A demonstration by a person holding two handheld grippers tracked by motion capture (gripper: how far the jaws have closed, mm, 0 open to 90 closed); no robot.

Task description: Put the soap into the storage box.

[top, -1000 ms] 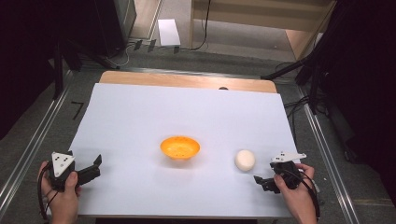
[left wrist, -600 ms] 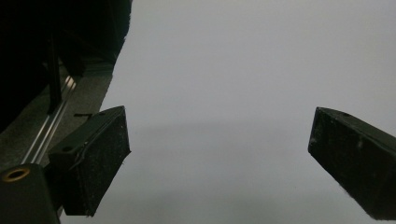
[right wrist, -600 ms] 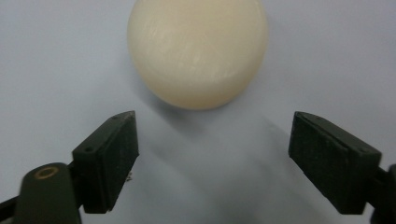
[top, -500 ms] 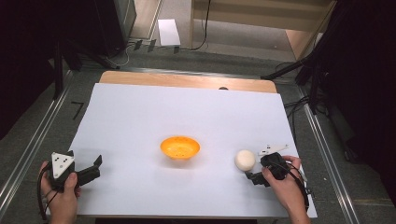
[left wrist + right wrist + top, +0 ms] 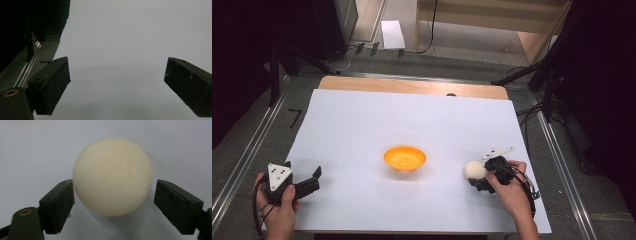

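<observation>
Since the earlier frames, the right gripper has moved leftward along the near edge of the table and closed the distance to the cream ball, which has kept its place. In the high view the gripper's jaws now reach the ball's near-right side. The right gripper view shows the ball sitting on the white surface between the two black jaws: the left jaw looks to be touching or just beside it, while the right jaw stands slightly apart, so the jaws are spread and not yet clamped.

The ball lies toward the near right part of the table, to the right of the orange bowl (near the table's middle), and apart from it.

The left gripper is unchanged, held by the person's hand near the near left corner. Its own view shows the jaws wide apart over bare white surface, holding nothing.
</observation>
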